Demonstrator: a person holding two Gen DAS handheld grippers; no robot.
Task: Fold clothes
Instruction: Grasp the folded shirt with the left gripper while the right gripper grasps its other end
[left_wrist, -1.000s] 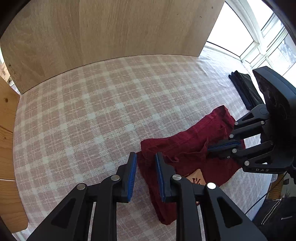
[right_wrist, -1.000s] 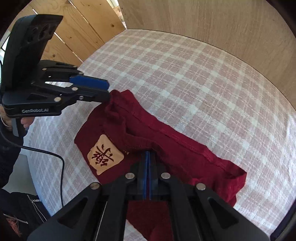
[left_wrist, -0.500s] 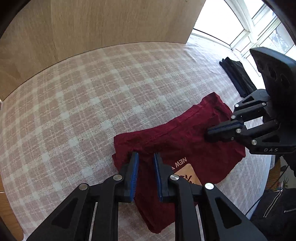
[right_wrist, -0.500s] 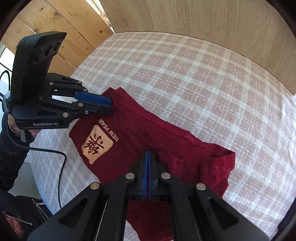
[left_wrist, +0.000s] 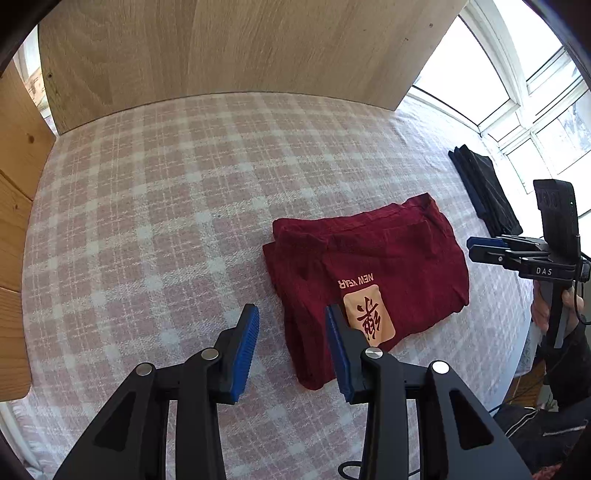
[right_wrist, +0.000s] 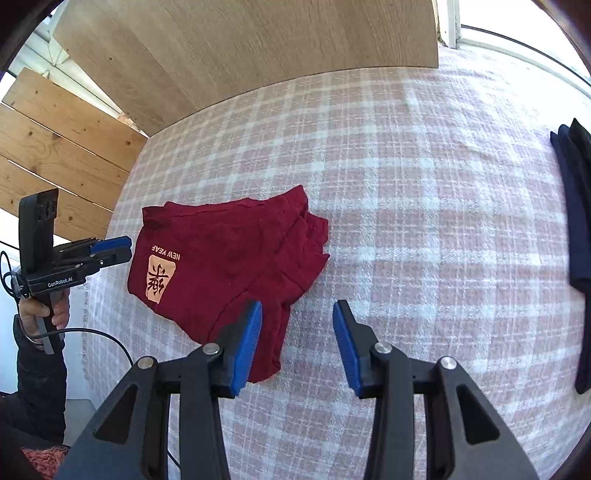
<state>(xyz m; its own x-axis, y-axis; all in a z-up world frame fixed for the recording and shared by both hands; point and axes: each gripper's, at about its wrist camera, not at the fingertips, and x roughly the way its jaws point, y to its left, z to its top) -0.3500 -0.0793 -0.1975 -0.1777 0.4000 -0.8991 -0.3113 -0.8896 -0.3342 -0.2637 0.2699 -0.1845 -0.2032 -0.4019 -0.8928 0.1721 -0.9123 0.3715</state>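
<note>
A dark red garment (left_wrist: 365, 273) lies folded into a rough rectangle on the checked pink tablecloth (left_wrist: 166, 221). A tan patch with a red character and the words NEW YEAR faces up. It also shows in the right wrist view (right_wrist: 229, 266). My left gripper (left_wrist: 291, 343) is open and empty, raised above the cloth's near left edge. My right gripper (right_wrist: 297, 339) is open and empty, above the garment's right side. Each gripper shows in the other's view, the right one (left_wrist: 476, 247) beside the garment, the left one (right_wrist: 118, 248) at its left edge.
A folded stack of dark clothes (left_wrist: 484, 192) lies at the right of the table, also in the right wrist view (right_wrist: 576, 206). A wooden panel (left_wrist: 240, 48) stands behind the table. Wooden planks (right_wrist: 55, 147) are at the left. A bright window (left_wrist: 517, 74) is at the far right.
Both grippers let go of the red garment and opened. They pulled back and up, away from it. The garment now lies flat and folded with the patch on top.
</note>
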